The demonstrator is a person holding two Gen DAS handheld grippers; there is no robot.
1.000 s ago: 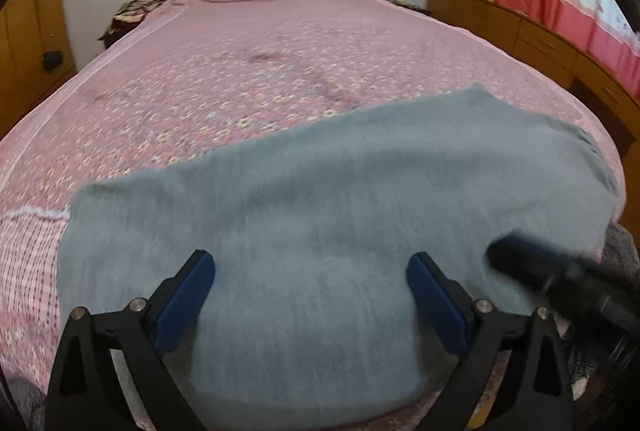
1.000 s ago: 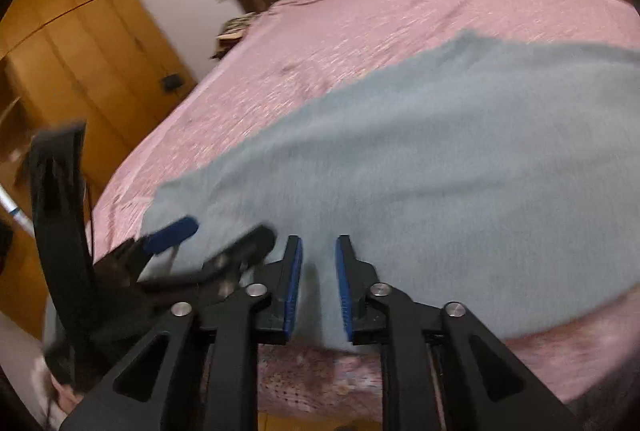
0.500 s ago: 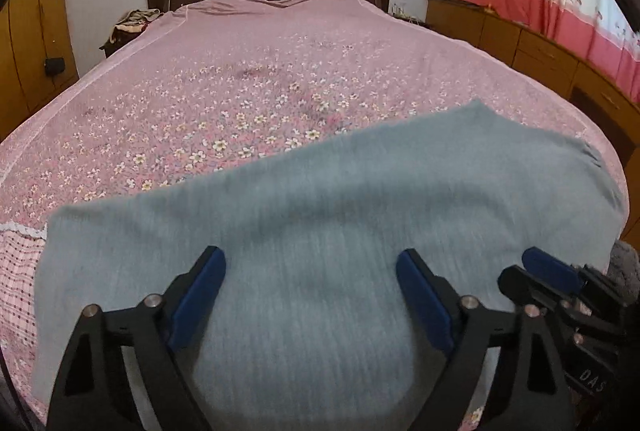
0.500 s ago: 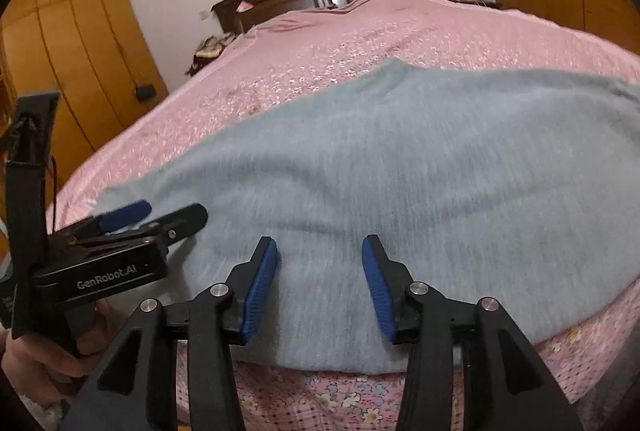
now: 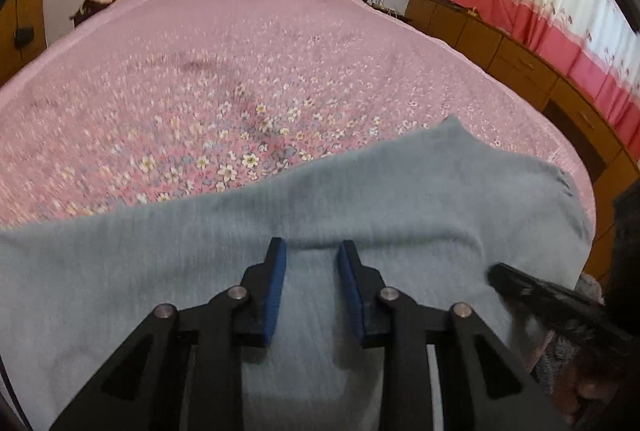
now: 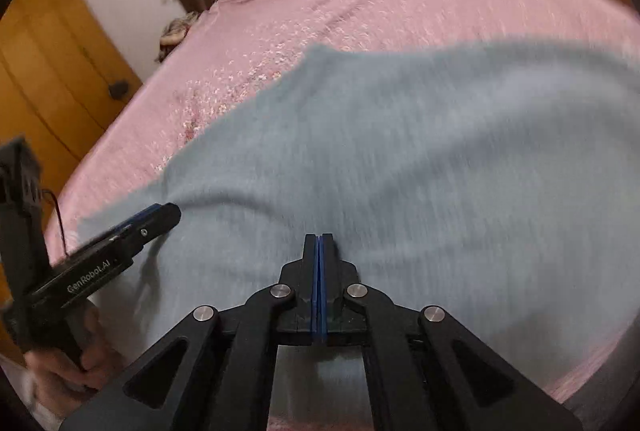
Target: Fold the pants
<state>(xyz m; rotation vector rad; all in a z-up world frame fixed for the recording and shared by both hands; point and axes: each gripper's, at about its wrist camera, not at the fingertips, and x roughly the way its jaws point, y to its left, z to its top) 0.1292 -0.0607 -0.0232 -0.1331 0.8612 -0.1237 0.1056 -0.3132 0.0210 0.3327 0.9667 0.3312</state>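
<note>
Presently: pants point(image 5: 360, 199) lay lengthwise left-to-right across frame, beneath both claws; left gripper point(image 5: 311, 251) closing over cloth, right gripper point(image 6: 319, 243) clamped tight at fabric.

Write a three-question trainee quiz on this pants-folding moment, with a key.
1. True or false: the grey pants lie across the near end of the pink floral bedspread.
2. Which tongs have their blue pads pressed together? A) left tongs B) right tongs
3. Fill in: a ridge of grey fabric is bunched between the pads of the ___ tongs.

Key
1. True.
2. B. Their pads meet with no gap, tips at the cloth; whether they pinch fabric cannot be told. The left tongs are closing, a gap remaining.
3. Left.
</note>
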